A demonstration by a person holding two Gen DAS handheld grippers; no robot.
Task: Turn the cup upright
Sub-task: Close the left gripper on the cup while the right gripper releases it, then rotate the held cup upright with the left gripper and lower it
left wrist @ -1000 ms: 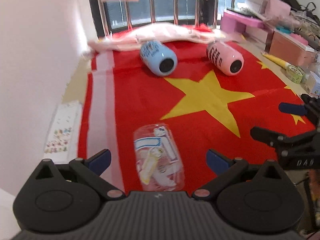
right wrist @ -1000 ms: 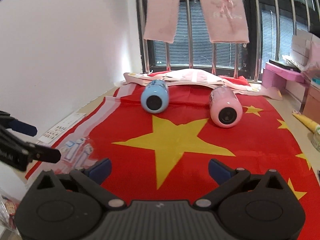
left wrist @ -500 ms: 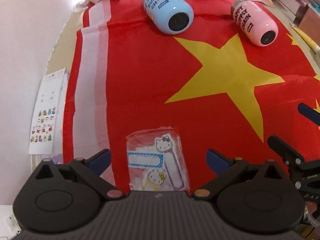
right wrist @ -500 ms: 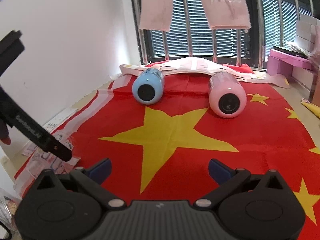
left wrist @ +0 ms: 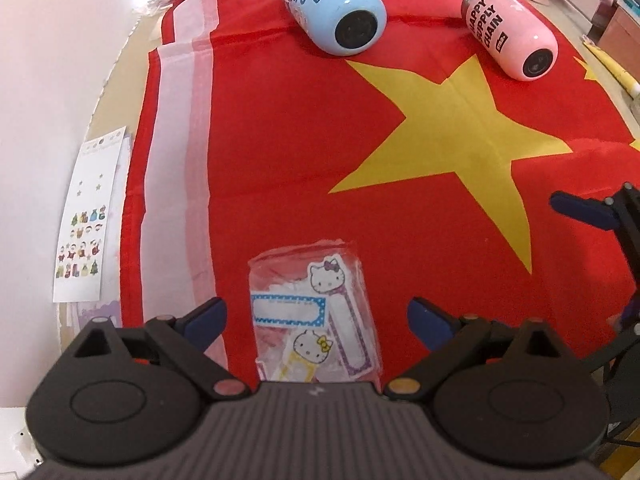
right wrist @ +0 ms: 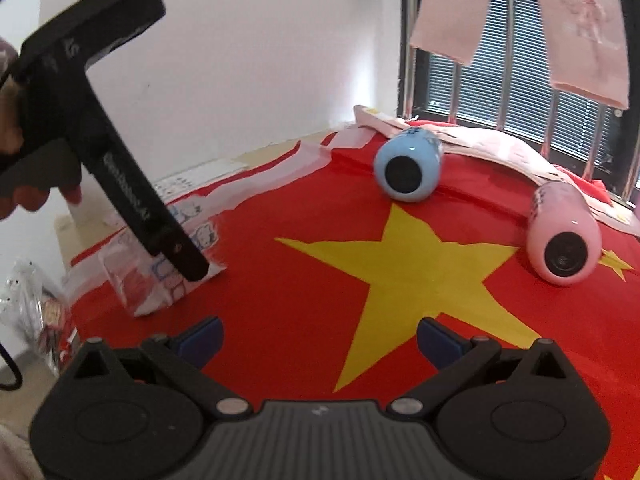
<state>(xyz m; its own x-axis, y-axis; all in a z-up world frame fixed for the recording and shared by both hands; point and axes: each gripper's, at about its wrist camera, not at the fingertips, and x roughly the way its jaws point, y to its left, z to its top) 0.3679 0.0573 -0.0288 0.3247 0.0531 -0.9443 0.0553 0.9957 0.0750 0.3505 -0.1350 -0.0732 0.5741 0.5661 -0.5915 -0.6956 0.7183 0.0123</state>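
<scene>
A blue cup and a pink cup lie on their sides at the far end of a red flag with a yellow star, bases toward me. They also show in the right wrist view, blue and pink. My left gripper is open, raised and tilted down over a clear packet of Hello Kitty stickers. My right gripper is open and empty, low over the flag, well short of both cups.
A sticker sheet lies on the floor left of the flag by the white wall. Pink cloth lies behind the cups under a barred window. Boxes stand at the far right. The left gripper's body fills the right view's left side.
My left gripper has risen and pitched down, so its view now looks down on the flag and sticker packet. My right gripper has swung left and rolled slightly; the cups have not moved.
</scene>
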